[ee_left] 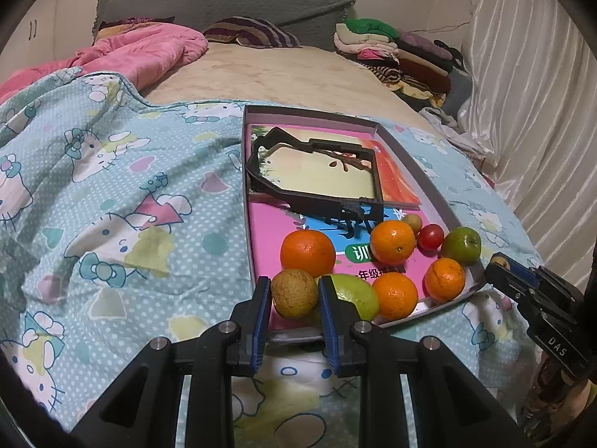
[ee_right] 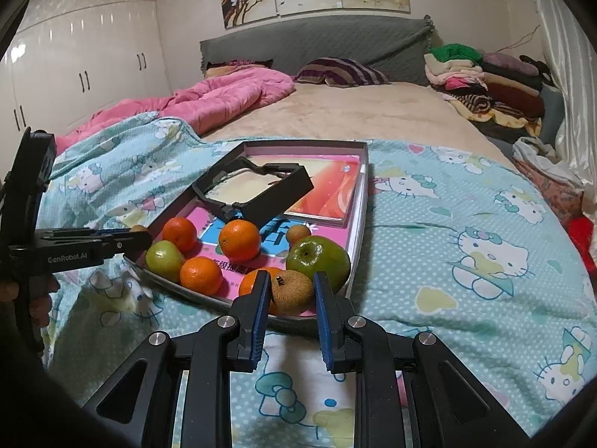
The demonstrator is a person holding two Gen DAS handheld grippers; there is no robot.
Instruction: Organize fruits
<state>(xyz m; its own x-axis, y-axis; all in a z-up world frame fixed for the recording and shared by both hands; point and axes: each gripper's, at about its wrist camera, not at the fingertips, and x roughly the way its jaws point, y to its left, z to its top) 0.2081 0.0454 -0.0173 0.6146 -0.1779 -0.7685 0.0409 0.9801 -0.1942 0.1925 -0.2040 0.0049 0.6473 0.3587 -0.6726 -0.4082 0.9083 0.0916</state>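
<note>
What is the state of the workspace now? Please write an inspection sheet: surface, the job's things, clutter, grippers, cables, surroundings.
Surface: bed with a blue cartoon blanket; a shallow grey tray lies on it.
Job's things: in the tray, four oranges, a green apple, a paler green fruit, a small red fruit.
Clutter: books and a black frame in the tray.
Grippers: left gripper flanks a brown fruit; right gripper flanks a second brown fruit; contact unclear.
Cables: nothing seen near the tray.
Surroundings: pink quilt, folded clothes, curtain, wardrobe.
</note>
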